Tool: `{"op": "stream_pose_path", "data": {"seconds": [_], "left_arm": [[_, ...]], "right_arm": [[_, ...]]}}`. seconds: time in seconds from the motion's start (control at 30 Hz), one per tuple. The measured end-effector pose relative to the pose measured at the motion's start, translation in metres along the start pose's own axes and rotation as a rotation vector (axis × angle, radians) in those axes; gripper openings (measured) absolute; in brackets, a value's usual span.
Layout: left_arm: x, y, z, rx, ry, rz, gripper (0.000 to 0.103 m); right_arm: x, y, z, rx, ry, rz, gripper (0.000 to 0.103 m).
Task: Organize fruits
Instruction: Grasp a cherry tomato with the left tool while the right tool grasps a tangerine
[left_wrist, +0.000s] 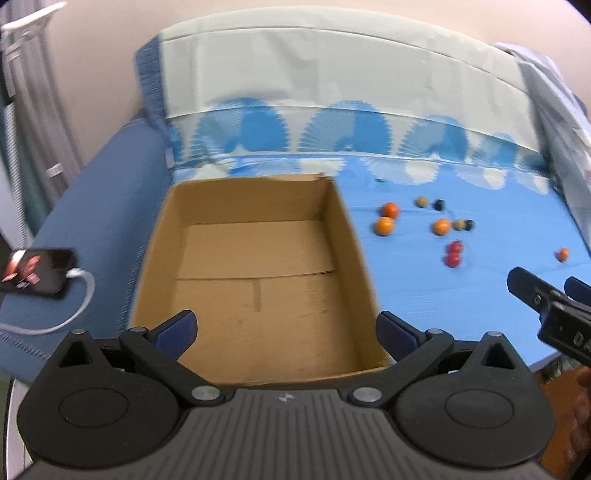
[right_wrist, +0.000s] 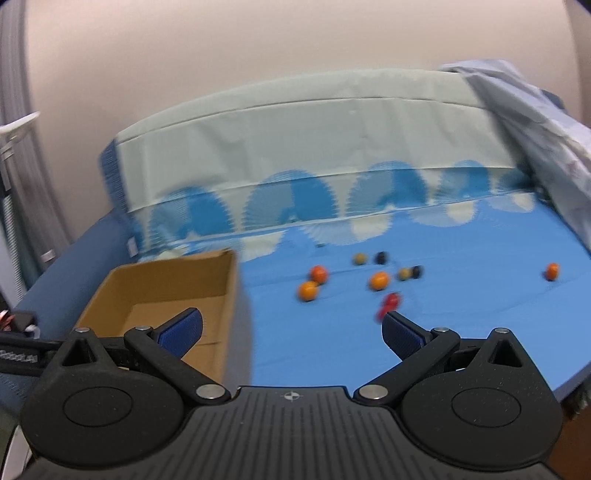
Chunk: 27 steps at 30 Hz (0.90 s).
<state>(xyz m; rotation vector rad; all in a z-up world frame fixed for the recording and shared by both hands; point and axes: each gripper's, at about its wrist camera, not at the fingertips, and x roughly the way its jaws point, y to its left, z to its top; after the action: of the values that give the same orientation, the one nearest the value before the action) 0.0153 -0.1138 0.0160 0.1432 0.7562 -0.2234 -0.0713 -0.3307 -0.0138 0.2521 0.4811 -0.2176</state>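
My left gripper (left_wrist: 286, 328) hovers over the empty brown cardboard box (left_wrist: 255, 273), jaws wide apart, holding nothing. My right gripper (right_wrist: 291, 328) is likewise spread and empty, with open blue sheet (right_wrist: 461, 325) before the small round orange fruits (right_wrist: 379, 281).

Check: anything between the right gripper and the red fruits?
Nothing: only bare blue sheet between the right gripper and the red fruits, per the right wrist view.

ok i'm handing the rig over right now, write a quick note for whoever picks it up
Left gripper: open, holding nothing, poised over the near end of the cardboard box.
Right gripper: open, holding nothing, aimed at the fruits over the blue sheet.
Box sits at the left of the sheet; nothing in it.
Fruits lie loose to its right: orange ones, a red pair, small olive and dark ones, one orange apart at far right.
Done: nothing boxed. Left: all of it.
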Motion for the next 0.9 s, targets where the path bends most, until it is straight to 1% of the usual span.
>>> {"op": "stream_pose_path", "data": {"seconds": [0.17, 0.3, 0.37, 0.5, 0.57, 0.63, 0.73, 0.83, 0.9], "left_arm": [[0.014, -0.046, 0.012, 0.061, 0.048, -0.085, 0.103], [0.026, -0.084, 0.021, 0.110, 0.062, -0.141, 0.103], [0.032, -0.103, 0.025, 0.135, 0.060, -0.181, 0.103], [0.051, -0.134, 0.033, 0.148, 0.054, -0.257, 0.103], [0.066, -0.151, 0.038, 0.152, 0.079, -0.280, 0.103], [0.083, -0.166, 0.043, 0.161, 0.109, -0.284, 0.103], [0.115, -0.189, 0.049, 0.178, 0.134, -0.261, 0.103], [0.151, -0.211, 0.052, 0.200, 0.163, -0.254, 0.103], [0.176, -0.224, 0.051, 0.214, 0.176, -0.262, 0.103]], "right_arm": [[0.003, -0.047, 0.004, 0.052, -0.013, -0.087, 0.103], [0.005, -0.085, 0.005, 0.082, -0.032, -0.160, 0.103], [0.007, -0.103, 0.006, 0.089, -0.034, -0.196, 0.103], [0.013, -0.142, 0.006, 0.108, -0.052, -0.271, 0.103], [0.018, -0.165, 0.008, 0.127, -0.063, -0.314, 0.103], [0.028, -0.192, 0.008, 0.155, -0.062, -0.357, 0.103], [0.047, -0.231, 0.007, 0.193, -0.050, -0.410, 0.103], [0.076, -0.266, 0.007, 0.208, -0.043, -0.467, 0.103], [0.100, -0.293, 0.008, 0.212, -0.039, -0.509, 0.103]]}}
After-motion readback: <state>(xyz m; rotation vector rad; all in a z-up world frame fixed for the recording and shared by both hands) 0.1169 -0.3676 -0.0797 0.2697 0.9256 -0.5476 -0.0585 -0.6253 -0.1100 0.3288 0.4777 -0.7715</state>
